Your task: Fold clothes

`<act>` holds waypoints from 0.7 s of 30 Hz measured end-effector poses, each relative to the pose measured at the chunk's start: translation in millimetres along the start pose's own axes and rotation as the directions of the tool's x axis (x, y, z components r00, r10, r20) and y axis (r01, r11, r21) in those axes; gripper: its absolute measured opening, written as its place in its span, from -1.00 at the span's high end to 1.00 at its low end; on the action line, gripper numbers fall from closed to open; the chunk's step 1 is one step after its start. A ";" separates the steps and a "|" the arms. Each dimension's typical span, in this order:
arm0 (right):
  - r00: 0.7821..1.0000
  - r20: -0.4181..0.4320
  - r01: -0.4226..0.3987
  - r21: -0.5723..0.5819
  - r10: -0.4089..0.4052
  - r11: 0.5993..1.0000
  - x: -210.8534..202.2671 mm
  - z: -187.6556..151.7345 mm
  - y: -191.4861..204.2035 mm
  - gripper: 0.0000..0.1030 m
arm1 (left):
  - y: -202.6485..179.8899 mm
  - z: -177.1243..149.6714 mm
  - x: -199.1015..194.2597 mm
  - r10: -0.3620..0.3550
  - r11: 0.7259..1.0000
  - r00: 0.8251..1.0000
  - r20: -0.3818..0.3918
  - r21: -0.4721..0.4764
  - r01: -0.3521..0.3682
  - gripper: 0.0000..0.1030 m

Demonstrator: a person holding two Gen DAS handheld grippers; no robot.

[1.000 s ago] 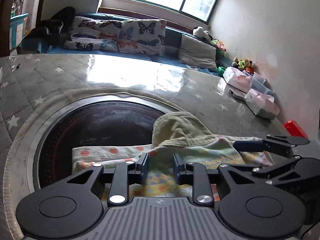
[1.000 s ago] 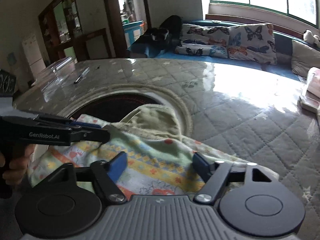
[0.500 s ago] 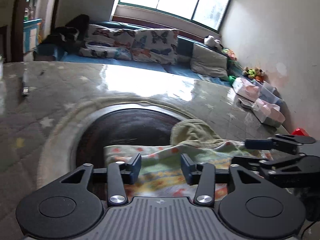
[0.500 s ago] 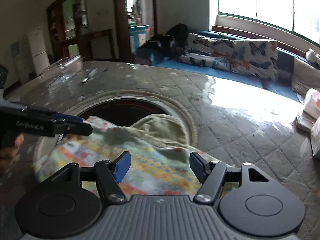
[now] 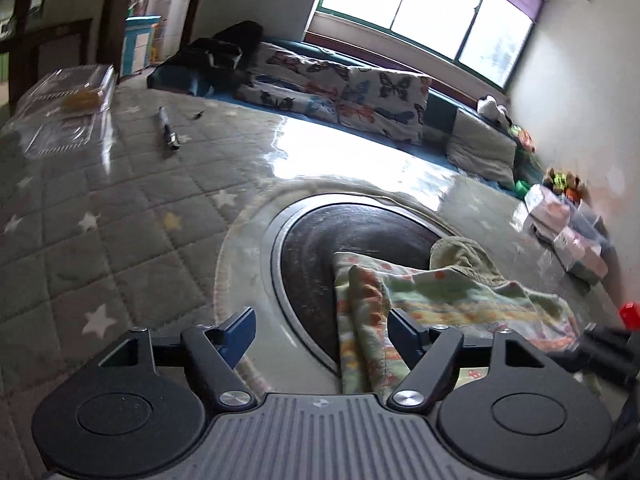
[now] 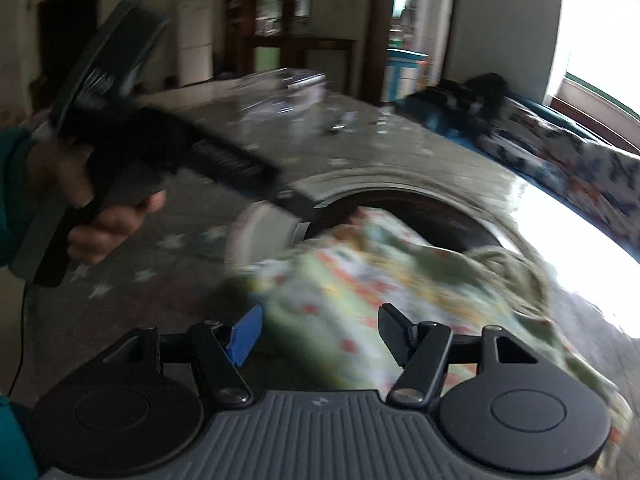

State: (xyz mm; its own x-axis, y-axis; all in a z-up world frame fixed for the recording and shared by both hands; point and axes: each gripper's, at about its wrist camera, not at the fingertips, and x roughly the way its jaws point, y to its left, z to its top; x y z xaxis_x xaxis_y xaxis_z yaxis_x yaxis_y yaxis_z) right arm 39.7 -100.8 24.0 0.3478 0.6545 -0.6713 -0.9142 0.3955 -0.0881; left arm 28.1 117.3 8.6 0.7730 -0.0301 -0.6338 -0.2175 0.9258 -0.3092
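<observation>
From the left wrist camera, the tabletop (image 5: 120,216) is covered by a grey quilted cloth printed with pale stars, under a glossy clear sheet that throws back the window light. A dark round inset (image 5: 340,236) with a pale metal rim sits in the middle of it. The patterned garment (image 5: 452,300), green and yellow with orange spots and an olive ribbed part at its far side, lies across the near right portion of that circle and onto the cloth beyond. The left tool (image 5: 322,326) has its jaws apart and opening; a fold of the garment lies between them nearer the right one, with neither pad pressing on it. A pen-like object (image 5: 168,132) and a clear plastic container (image 5: 68,108) rest at the far left of the tabletop. Beyond is a bench with butterfly-print cushions (image 5: 360,96), a wide window (image 5: 424,20), and soft toys and boxes along the right wall.

The right wrist view is blurred. The right tool (image 6: 320,330) has its jaws apart and closing, the garment (image 6: 384,280) lying loose between and ahead of them. At left, a hand (image 6: 92,204) in a teal sleeve grips the other tool's handle. Behind are dark wooden shelves and a white cabinet.
</observation>
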 end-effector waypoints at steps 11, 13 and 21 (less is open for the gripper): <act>0.999 -0.038 -0.005 -0.082 0.002 0.997 29.3 10.1 29.9 0.44 | 12.6 -2.4 -8.3 -0.103 0.988 0.994 -0.020 -0.117 0.100 -0.47; 0.999 -0.036 -0.012 -0.040 0.010 0.999 28.1 11.5 22.7 0.49 | 15.3 -2.4 -6.0 -0.128 0.980 0.991 -0.030 -0.160 0.122 -0.48; 0.996 0.009 -0.084 0.135 0.084 0.987 13.2 13.9 -3.4 0.73 | 19.3 0.7 3.2 -0.191 0.938 0.980 -0.061 -0.306 0.164 -0.52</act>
State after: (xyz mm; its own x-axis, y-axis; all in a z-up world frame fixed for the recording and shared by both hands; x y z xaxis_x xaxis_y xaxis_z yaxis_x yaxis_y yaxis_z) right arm 50.3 -84.5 25.6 0.2719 0.6914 -0.6693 -0.9038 0.4223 0.0691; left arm 26.8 135.4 1.1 0.7626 -0.2294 -0.6049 -0.2596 0.7479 -0.6109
